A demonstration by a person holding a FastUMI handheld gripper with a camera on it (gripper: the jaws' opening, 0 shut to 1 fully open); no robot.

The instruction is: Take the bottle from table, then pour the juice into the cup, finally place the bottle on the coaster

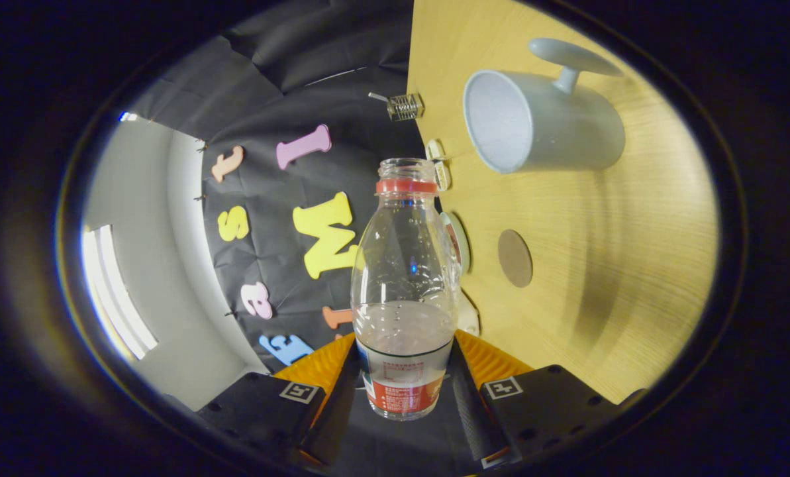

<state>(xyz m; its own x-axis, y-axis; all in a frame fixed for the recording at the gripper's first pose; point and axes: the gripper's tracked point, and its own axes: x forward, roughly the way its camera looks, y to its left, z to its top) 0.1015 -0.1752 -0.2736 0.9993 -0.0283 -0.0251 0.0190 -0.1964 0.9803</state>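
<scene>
The wooden bench (600, 265) appeared rotated to one side of the gripper view, which indicated that the hand-held gripper (402, 391) was rolled steeply. On the bench stood a pale grey cup (553, 126) with a side handle, its open mouth turned toward the camera. A round brown coaster (515, 258) lay on the bench nearer the fingers, well apart from the cup. A clear plastic bottle (404, 278) with a red neck ring and no cap was held between the two fingers, which pressed on its labelled lower body from both sides. The bottle was clear of the bench, and its open mouth pointed toward the cup without reaching it. A small amount of pale juice sat at the base end, near the label. Judged from this position, the main risk was spillage: the mouth was offset from the cup rim, so further tilting before alignment would put juice on the bench. A smooth, nearly empty bottle could also rotate or slip in the fingers. The label was red and white; its print was too small to read, and no brand could be identified.
</scene>
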